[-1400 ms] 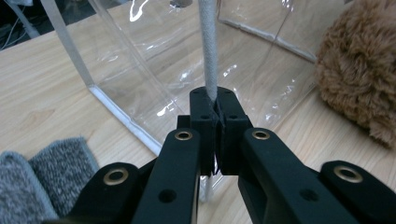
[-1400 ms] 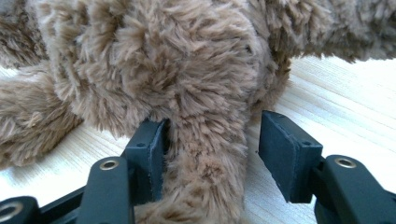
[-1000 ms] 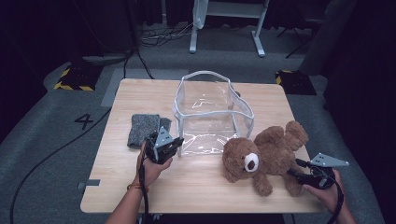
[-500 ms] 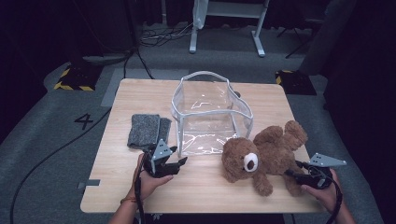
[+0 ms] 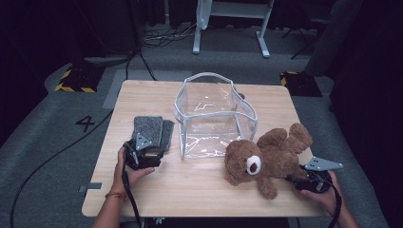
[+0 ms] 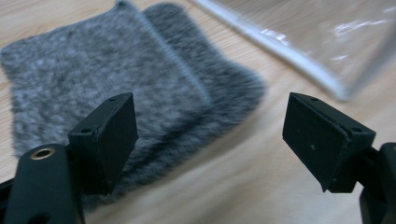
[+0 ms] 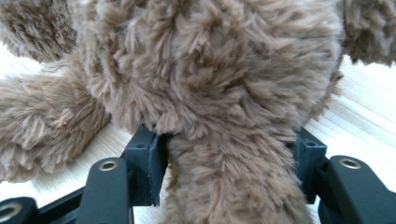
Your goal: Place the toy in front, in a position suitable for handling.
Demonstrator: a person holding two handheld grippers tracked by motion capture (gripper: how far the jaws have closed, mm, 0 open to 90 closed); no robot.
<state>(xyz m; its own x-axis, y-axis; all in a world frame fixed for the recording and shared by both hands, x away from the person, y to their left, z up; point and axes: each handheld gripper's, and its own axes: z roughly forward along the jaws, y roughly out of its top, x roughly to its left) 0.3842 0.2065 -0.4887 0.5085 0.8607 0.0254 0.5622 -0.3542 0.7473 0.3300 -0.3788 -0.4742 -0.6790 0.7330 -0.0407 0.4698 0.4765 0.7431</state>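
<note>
A brown plush bear [image 5: 268,159] lies on its back on the pale wooden surface [image 5: 199,190], its shaggy long-pile fur tufted and its round muzzle lighter. The right gripper [image 5: 309,182] has one of its thick fuzzy legs between the jaws; the flat black pads press into the fur on both sides, about half open, having just widened a little. Just left of the bear stands a clear soft-plastic bag [image 5: 215,118], boxy, with a white piped rim and crinkled glossy walls. Left of the bag lie two grey cloths [image 5: 151,130], rectangular, nubbly like felted wool, overlapping. The left gripper [image 5: 142,154] sits at their near edge, its blocky jaws having just been opening, now wide apart with nothing between them.
</note>
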